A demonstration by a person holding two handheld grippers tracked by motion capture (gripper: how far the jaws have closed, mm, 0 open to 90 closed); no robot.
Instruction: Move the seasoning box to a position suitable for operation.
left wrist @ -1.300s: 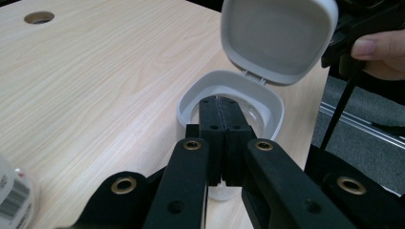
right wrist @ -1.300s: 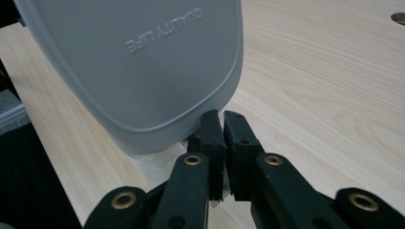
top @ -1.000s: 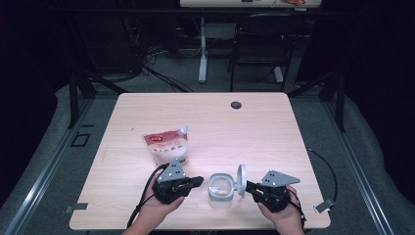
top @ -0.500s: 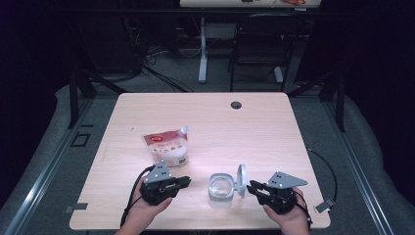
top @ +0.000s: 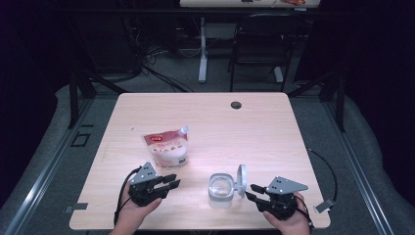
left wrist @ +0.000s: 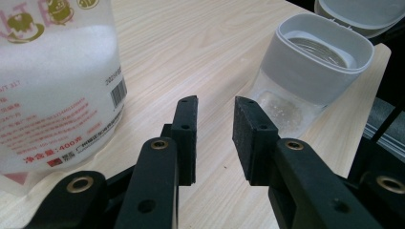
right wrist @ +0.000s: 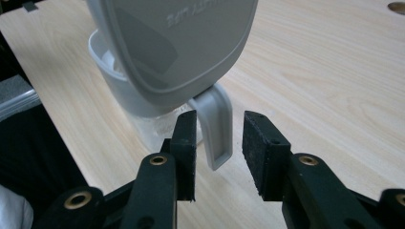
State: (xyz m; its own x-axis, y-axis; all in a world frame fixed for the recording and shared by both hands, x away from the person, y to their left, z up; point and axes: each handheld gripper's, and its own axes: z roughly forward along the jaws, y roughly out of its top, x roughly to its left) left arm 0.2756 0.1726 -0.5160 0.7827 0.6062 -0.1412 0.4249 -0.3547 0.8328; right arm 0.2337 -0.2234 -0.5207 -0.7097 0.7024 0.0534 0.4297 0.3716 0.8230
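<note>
The bench (top: 254, 122) is a big, pale wooden top with 2 things on it. The bag (top: 167, 148) is the bigger one. It lies flat a bit left of the middle, nearer the front edge than the back. It is see-through with red on top and white stuff inside, and its cap looks to be on, so nothing seems poured yet. The jar (top: 221, 190) is smaller and stands close to the front edge, near the middle. It is clear at the bottom with a grey band around the top. Its grey lid (top: 241, 175) is already flipped up and stands on the right side, so the opening part looks done and the filling part is left. The left claw (top: 171, 181) sits open near the front edge, just below the bag, holding nothing. The right claw (top: 250, 192) is open too, just right of the jar, with the lid's little tab (right wrist: 216, 129) between its jaws but not squeezed.
</note>
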